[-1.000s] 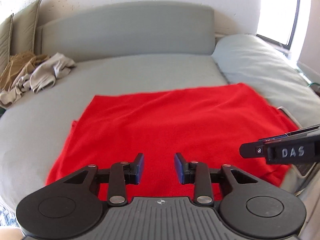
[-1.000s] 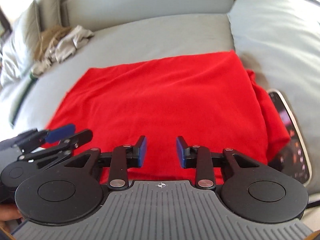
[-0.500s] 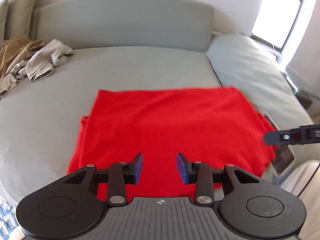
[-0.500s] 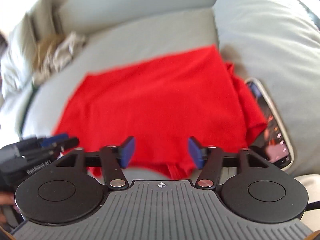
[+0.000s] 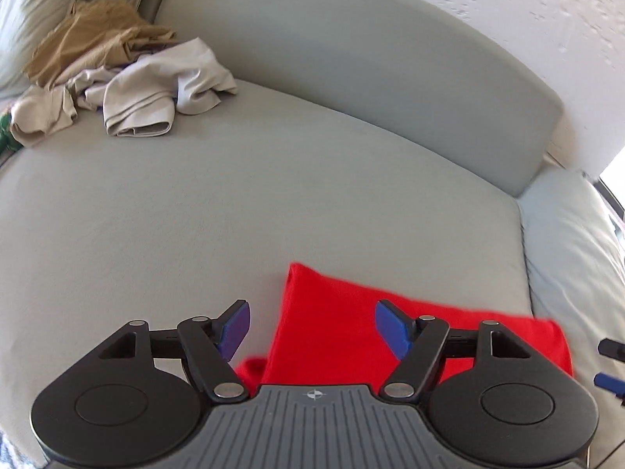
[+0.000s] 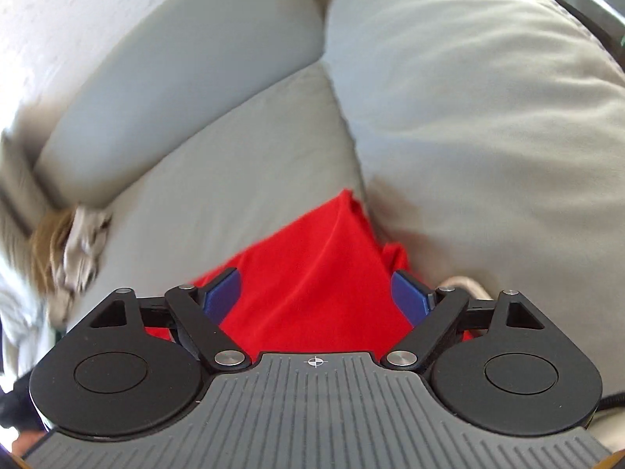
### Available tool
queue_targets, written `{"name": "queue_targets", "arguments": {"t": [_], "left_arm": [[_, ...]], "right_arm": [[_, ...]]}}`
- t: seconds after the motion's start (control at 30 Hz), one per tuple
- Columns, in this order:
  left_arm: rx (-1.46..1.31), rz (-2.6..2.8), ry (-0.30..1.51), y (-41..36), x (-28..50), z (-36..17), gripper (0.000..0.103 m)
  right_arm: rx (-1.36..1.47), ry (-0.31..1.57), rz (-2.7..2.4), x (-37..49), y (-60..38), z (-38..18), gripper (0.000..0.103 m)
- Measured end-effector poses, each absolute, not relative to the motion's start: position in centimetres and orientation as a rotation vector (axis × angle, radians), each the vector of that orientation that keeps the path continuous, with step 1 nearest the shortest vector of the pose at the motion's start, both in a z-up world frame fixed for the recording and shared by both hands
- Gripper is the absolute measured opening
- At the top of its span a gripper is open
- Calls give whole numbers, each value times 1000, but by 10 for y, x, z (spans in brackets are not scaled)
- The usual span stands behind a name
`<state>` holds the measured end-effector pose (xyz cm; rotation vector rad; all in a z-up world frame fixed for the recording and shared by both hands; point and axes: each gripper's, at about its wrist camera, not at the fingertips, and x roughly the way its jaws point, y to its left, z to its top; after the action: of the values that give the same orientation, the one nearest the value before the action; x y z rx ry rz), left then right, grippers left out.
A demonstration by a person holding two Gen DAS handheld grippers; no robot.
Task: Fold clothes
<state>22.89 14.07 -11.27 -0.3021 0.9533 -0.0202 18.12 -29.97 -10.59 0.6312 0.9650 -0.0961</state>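
Left gripper (image 5: pixel 312 326) hangs over the grey sofa seat (image 5: pixel 195 215), jaws spreading apart with nothing clamped between them. The red cloth (image 5: pixel 332 324) lies flat on the seat below, its near corner showing in the gap between the blue pads (image 5: pixel 390 330), not pinched by either one. At the far right edge of the left view, two dark tips of the other tool poke in.

Right gripper (image 6: pixel 314 297) is above the same red cloth (image 6: pixel 312 273), jaws widening too and gripping nothing; the fabric sits under the gap, with a rumpled edge close against the big grey cushion (image 6: pixel 488 117).

Up at the back corner of the sofa, a heap of beige and tan clothes (image 5: pixel 117 78) sits well apart from the red piece, against the backrest (image 5: pixel 351 78). The right view is blurred on its left side.
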Motion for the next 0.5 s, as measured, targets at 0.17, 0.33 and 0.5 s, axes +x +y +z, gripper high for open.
{"name": "queue_targets", "arguments": {"t": [0.17,0.33,0.5], "left_arm": [[-326,-32,945,145,263,-144,63],[-367,-77,961,143,280,-167,40],[-370,-97,949,134,280,-175,24]], "right_arm": [[761,951,-100,224,-323,-148,62],[757,967,-125,248,-328,-180,51],[812,991,-102,262,-327,-197,33]]}}
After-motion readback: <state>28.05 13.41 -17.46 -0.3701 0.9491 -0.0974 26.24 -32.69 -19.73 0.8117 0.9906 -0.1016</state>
